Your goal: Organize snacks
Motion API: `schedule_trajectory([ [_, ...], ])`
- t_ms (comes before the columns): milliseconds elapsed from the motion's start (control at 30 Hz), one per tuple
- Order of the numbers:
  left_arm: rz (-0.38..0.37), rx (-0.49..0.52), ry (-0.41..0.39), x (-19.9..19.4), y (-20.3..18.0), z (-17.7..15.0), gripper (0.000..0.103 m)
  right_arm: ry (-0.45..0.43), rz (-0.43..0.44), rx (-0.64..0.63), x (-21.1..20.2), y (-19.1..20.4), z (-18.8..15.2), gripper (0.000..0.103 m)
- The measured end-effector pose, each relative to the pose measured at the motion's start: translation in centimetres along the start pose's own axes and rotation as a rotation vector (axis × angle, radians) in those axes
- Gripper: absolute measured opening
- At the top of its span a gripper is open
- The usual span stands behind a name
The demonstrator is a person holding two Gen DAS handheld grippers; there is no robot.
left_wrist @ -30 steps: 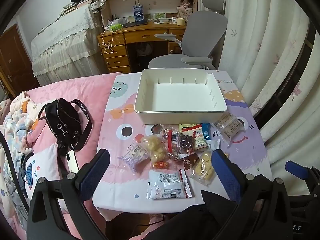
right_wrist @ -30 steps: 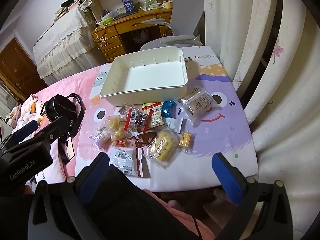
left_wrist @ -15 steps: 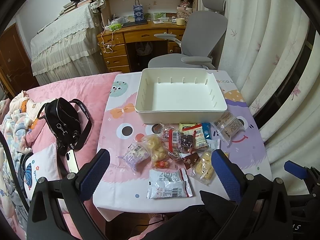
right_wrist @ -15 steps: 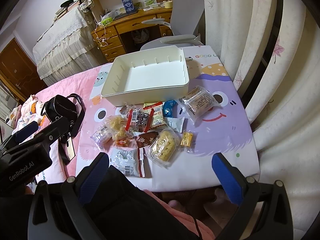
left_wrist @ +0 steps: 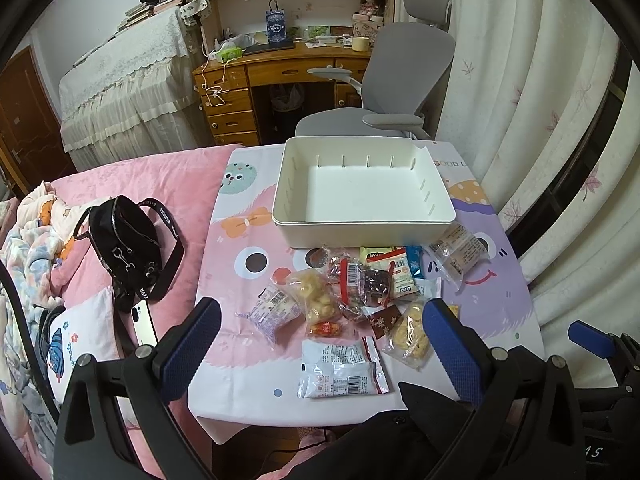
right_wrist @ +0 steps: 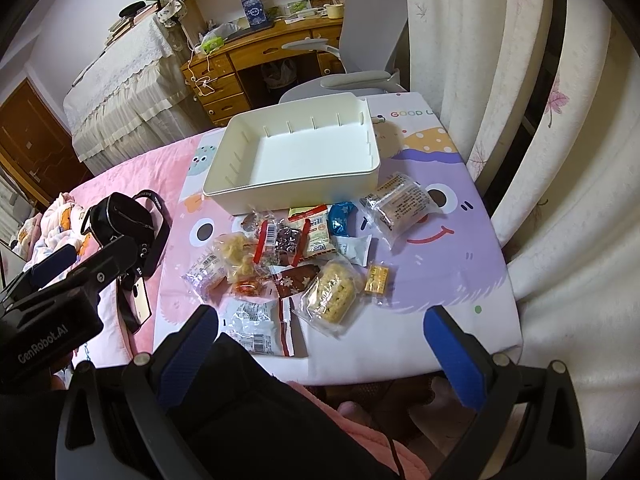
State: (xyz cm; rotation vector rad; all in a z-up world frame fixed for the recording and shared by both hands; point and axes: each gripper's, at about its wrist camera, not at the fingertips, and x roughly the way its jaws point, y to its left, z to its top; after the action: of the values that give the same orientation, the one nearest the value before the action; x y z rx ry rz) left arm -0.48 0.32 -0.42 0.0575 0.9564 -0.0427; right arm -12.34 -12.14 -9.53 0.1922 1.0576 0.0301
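Observation:
An empty white bin [left_wrist: 362, 196] stands at the far side of a small table with a cartoon cloth [left_wrist: 256, 380]; it also shows in the right wrist view [right_wrist: 296, 156]. Several wrapped snacks lie in a heap in front of it: a white packet [left_wrist: 340, 370] nearest me, a yellow biscuit pack [right_wrist: 334, 294], a clear cake pack [right_wrist: 402, 204], a small gold bar [right_wrist: 377, 279]. My left gripper [left_wrist: 320, 344] is open and empty, above the table's near edge. My right gripper [right_wrist: 320, 344] is open and empty, to the right of the left one.
A pink bed [left_wrist: 132, 176] lies left of the table, with a black bag [left_wrist: 124, 240] and a phone [left_wrist: 144, 322] on it. A grey office chair [left_wrist: 384, 92] and wooden desk [left_wrist: 280, 76] stand behind. Curtains [right_wrist: 540, 120] hang close on the right.
Both grippers have stayed open and nearly still; the views shift only slightly. The snacks and bin have not moved.

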Motion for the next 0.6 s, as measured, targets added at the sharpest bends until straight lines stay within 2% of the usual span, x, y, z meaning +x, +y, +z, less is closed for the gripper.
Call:
schedule_trajectory([
  [433,-0.056,-0.006,0.034,0.7,2.5,0.3,0.101,0.004,-0.004,0.024,0.3,0.9,-0.4,0.103],
  [600,-0.091,0.004,0.040,0.9,3.5,0.5,0.101,-0.022,-0.009,0.058,0.2,2.0,-1.0,0.103],
])
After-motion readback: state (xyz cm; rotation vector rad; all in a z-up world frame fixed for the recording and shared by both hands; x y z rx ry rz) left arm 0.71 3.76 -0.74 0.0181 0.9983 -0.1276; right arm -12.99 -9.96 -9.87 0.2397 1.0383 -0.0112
